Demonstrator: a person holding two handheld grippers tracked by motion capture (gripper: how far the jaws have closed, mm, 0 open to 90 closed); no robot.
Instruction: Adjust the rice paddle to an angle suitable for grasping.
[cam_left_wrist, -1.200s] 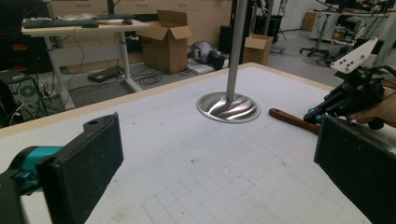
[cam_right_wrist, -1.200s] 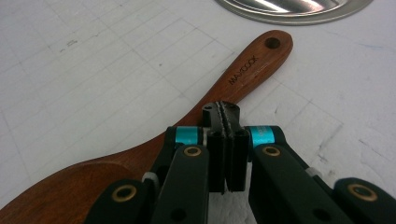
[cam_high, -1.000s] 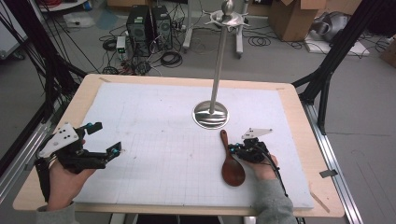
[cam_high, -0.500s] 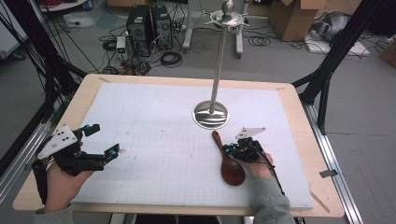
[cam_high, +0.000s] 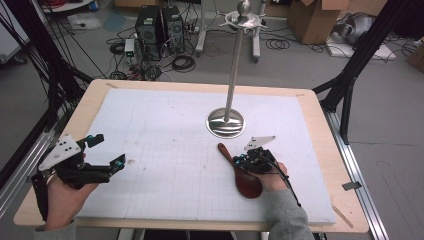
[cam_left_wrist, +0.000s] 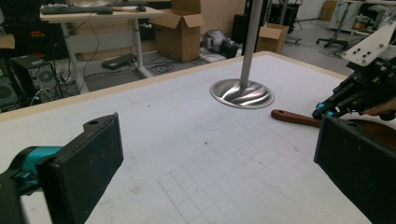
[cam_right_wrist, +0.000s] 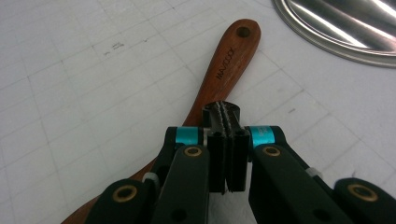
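Observation:
A dark wooden spoon (cam_high: 247, 182) lies on the white gridded mat, bowl toward me, handle (cam_right_wrist: 229, 56) pointing toward the metal stand. My right gripper (cam_high: 240, 161) is shut, pads pressed together with nothing between them. Its tips (cam_right_wrist: 226, 112) sit right over the middle of the spoon handle; whether they touch it I cannot tell. My left gripper (cam_high: 107, 150) hovers near the mat's left edge, open wide and holding nothing. In the left gripper view its two jaws (cam_left_wrist: 224, 158) frame the spoon handle (cam_left_wrist: 294, 116) and the right gripper (cam_left_wrist: 336, 105) farther off.
A tall metal stand with a round steel base (cam_high: 226, 122) rises from the mat's far middle, just beyond the spoon; its base edge (cam_right_wrist: 345, 28) is close to the handle end. The wooden table edge (cam_high: 320, 150) borders the mat. Boxes, cables and computers lie on the floor beyond.
My right gripper has shifted left, and the spoon's handle end has swung left with it while the bowl stayed roughly put. The left gripper has not moved.

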